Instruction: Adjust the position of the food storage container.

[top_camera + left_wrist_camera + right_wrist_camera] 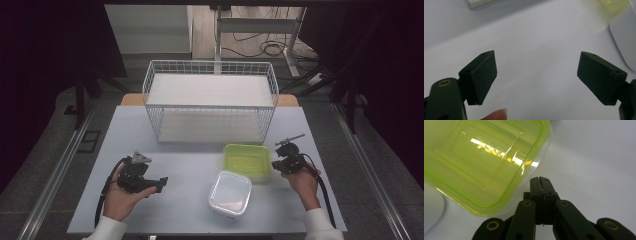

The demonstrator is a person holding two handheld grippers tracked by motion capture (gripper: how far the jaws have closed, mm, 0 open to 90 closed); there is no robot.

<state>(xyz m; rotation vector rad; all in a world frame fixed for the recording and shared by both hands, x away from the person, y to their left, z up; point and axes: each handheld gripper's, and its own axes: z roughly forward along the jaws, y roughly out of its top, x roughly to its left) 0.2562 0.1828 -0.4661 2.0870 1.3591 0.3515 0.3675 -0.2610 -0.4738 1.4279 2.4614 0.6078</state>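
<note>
On a pale worktop (190,165), a green lidded container (247,161) sat in front of a white wire basket (210,100), with a white lidded box (230,192) just beside it. The right gripper (541,179), jaws clenched on nothing, hovered at the green container's rim. The left gripper (536,75) waited with jaws released, well apart. Judged best: part the jaws before seating them squarely over the rim.
</note>
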